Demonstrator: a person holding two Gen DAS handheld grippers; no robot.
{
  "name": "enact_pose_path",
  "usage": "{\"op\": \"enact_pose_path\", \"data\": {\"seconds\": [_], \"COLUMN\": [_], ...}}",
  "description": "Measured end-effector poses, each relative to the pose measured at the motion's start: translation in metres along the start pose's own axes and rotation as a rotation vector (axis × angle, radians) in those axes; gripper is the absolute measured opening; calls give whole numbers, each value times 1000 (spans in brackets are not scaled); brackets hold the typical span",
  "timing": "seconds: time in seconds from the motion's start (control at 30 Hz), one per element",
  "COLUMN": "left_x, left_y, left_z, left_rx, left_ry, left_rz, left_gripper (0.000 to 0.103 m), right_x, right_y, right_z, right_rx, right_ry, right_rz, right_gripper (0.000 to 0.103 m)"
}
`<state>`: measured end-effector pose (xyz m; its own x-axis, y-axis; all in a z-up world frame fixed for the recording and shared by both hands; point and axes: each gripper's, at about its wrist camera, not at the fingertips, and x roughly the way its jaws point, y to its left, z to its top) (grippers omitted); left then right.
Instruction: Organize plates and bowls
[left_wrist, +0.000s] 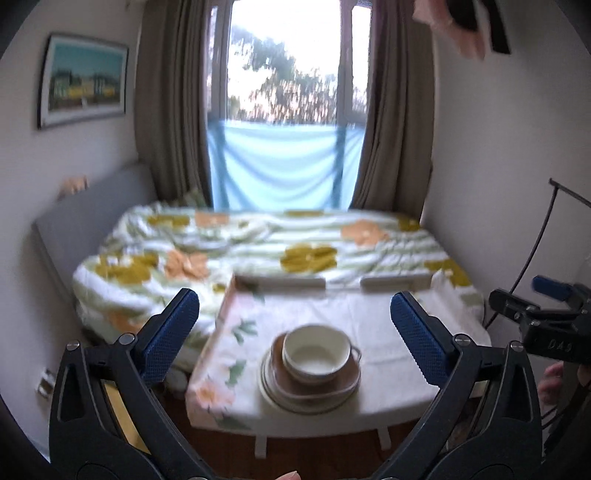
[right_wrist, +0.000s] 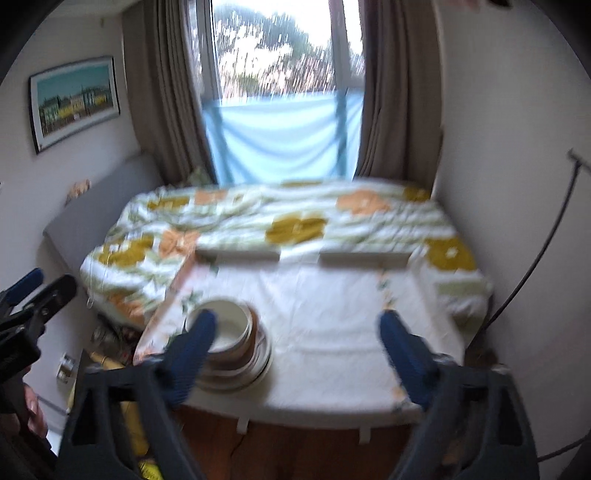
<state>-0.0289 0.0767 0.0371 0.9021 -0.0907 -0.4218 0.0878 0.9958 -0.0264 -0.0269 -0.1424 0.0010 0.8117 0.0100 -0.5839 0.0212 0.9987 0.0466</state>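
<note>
A white bowl (left_wrist: 316, 350) sits on a brown plate (left_wrist: 343, 380), which rests on a stack of white plates (left_wrist: 295, 400) near the front of a small table with a floral cloth (left_wrist: 369, 314). My left gripper (left_wrist: 293, 299) hangs above and in front of the stack, open, with nothing between its blue pads. In the right wrist view the same bowl (right_wrist: 232, 325) and plates (right_wrist: 255, 369) lie at the table's (right_wrist: 325, 332) left front. My right gripper (right_wrist: 299, 317) is open and empty, and its left finger (right_wrist: 195, 343) overlaps the stack in the picture.
A bed with a flowered duvet (left_wrist: 258, 243) stands behind the table, below a curtained window (left_wrist: 288, 74). A framed picture (left_wrist: 85, 81) hangs on the left wall. A black cable (left_wrist: 535, 243) runs along the right wall. Clutter lies on the floor left of the table (right_wrist: 110, 332).
</note>
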Motion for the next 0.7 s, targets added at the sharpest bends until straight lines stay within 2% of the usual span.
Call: {"op": "enact_pose_path", "data": {"seconds": [0.1,0.17,0.3,0.7], "left_x": [-9,-10,-13,-18], "left_y": [-7,-11,-16,-22], "left_z": [5,8,10,2], "left_rx": [29,50,72,77], "left_ry": [-27,-28,-45,-44], "left_rz": [3,8,11,-12], "left_gripper": [103,103,103,103], "right_x": [-22,-27,-32,-33], "right_y": [-1,1,3,-1], "right_z": [5,6,1,-8], "right_rx": [15,5,13,32], "right_ry": [-75,-94,-119,-129], "right_rz": [-43,-68,-64,-79], "right_gripper": [102,102,102,102]}}
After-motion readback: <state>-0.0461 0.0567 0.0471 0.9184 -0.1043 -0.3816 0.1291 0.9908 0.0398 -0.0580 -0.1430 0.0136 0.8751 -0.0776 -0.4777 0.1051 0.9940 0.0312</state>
